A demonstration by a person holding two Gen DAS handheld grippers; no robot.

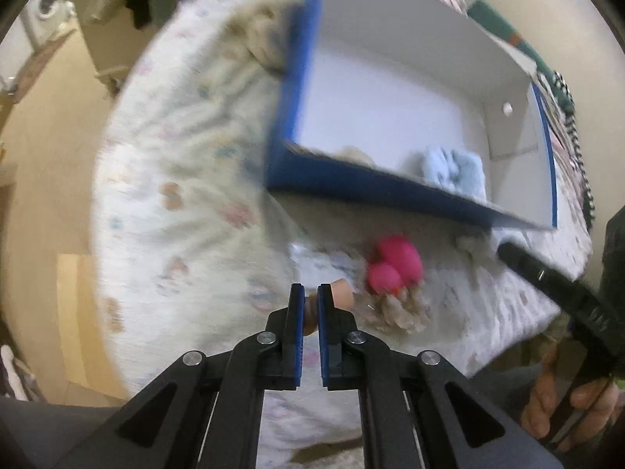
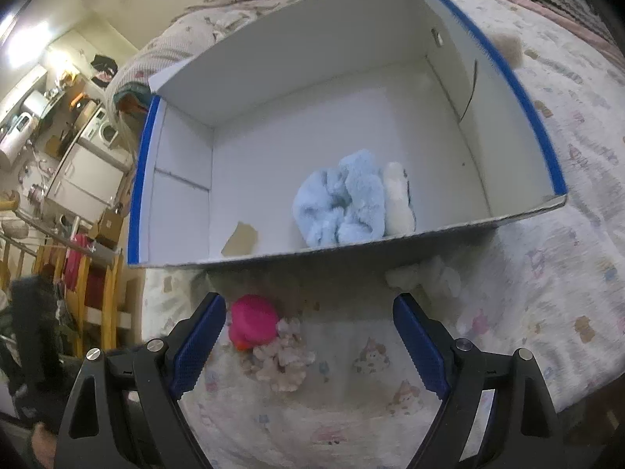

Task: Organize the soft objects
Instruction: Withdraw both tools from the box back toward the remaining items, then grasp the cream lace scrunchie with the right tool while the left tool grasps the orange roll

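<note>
A blue-rimmed white box (image 2: 519, 86) stands on the bed and holds a light blue plush (image 2: 340, 199) and a small white plush (image 2: 396, 199). The box (image 1: 371, 183) and the blue plush (image 1: 453, 172) also show in the left wrist view. A pink plush with a cream fuzzy body (image 2: 254, 320) lies on the sheet before the box; it shows in the left wrist view (image 1: 394, 265) too. My left gripper (image 1: 310, 297) is shut on a small tan soft object (image 1: 341, 293). My right gripper (image 2: 308, 312) is open and empty, above the sheet just right of the pink plush.
A white fluffy item (image 2: 425, 277) lies by the box's near wall. A beige fuzzy item (image 2: 508, 49) sits right of the box. The patterned bed sheet (image 2: 547, 273) spreads around. Furniture and clutter (image 2: 78, 148) stand left, beyond the bed edge.
</note>
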